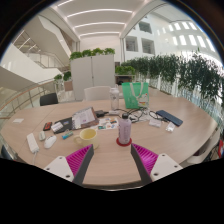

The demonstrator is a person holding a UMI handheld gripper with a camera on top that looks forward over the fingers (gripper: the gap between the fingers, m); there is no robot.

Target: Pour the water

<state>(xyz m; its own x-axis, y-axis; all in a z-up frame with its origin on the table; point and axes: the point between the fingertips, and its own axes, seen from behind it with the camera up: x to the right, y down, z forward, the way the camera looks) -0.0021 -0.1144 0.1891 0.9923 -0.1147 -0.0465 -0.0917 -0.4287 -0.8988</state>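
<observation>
A clear bottle with a pink label (124, 130) stands upright on a red coaster on the round wooden table (110, 158), just beyond the fingers and slightly right of their midline. A pale yellow cup (88, 134) sits to its left, ahead of the left finger. My gripper (112, 160) is open, its magenta pads (80, 160) spread wide with only bare table between them. Nothing is held.
Beyond the bottle lie a green bag (134, 95), a dark tablet (170, 118), a small device (85, 119), white items (32, 142) at the left and cluttered papers. Chairs (96, 92) and planters ring the table's far side.
</observation>
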